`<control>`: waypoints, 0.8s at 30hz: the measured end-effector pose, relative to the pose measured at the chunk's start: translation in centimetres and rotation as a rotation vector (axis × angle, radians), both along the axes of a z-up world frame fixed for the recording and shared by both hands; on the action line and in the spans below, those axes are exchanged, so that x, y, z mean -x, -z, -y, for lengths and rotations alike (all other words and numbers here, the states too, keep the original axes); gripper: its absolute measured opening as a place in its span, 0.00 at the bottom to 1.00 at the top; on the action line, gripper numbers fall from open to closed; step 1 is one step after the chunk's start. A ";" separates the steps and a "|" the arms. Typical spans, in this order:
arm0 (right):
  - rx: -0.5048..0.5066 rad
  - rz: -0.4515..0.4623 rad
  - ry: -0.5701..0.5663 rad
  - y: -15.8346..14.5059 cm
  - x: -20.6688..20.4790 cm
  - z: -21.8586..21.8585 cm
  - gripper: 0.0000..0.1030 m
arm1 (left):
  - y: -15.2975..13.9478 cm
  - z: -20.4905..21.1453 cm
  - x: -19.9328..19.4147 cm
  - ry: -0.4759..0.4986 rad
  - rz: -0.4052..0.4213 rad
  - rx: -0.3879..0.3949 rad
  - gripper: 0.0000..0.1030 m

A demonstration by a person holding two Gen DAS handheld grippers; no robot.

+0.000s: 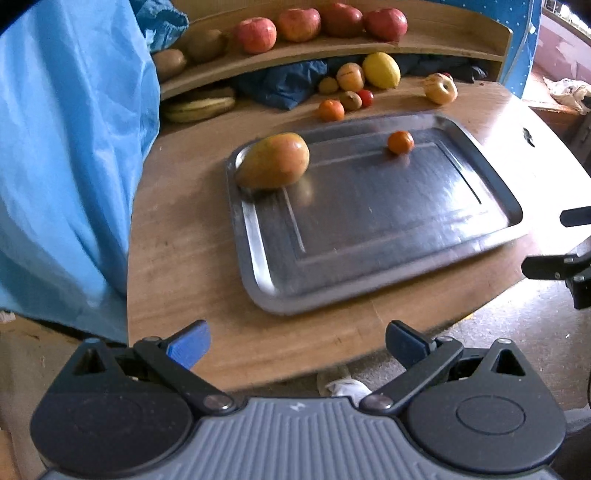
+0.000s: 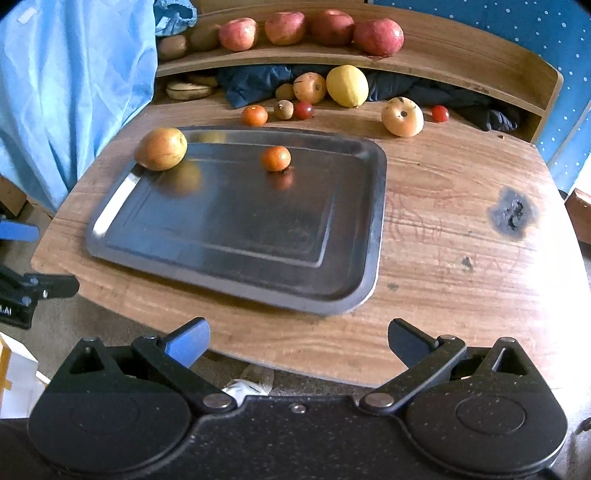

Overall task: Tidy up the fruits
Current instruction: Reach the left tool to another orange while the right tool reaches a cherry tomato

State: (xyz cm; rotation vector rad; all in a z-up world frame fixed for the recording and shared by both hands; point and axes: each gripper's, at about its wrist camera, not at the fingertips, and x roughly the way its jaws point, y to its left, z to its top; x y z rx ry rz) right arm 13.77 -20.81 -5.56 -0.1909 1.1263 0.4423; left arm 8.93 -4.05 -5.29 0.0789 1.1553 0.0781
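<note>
A steel tray (image 1: 388,269) (image 2: 236,273) lies on the wooden table. On it rest a mango (image 1: 273,161) (image 2: 161,148) at the far left corner and a small orange (image 1: 400,142) (image 2: 275,158) near the far edge. Behind the tray lie a second orange (image 1: 331,110) (image 2: 254,115), a lemon (image 1: 381,70) (image 2: 347,85), a pale apple (image 1: 440,88) (image 2: 402,116), a kiwi (image 2: 283,109) and cherry tomatoes (image 2: 440,113). My left gripper (image 1: 297,345) and right gripper (image 2: 299,341) both hang open at the table's near edge, holding nothing.
A curved wooden shelf (image 2: 461,51) at the back carries several red apples (image 2: 378,36) and kiwis, with bananas (image 1: 201,107) and dark cloth beneath. Blue fabric (image 1: 66,147) hangs at the left. A burn mark (image 2: 511,216) scars the table right of the tray.
</note>
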 end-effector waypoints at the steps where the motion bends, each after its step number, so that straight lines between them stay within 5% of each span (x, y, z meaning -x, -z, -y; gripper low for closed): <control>1: -0.002 0.004 0.001 -0.1 -0.4 -0.1 0.99 | -0.1 -0.2 -0.5 0.003 0.006 0.005 1.00; 24: -0.092 0.096 0.075 -0.7 -7.4 -4.1 0.99 | -1.3 -3.2 -14.1 0.045 0.120 0.058 1.00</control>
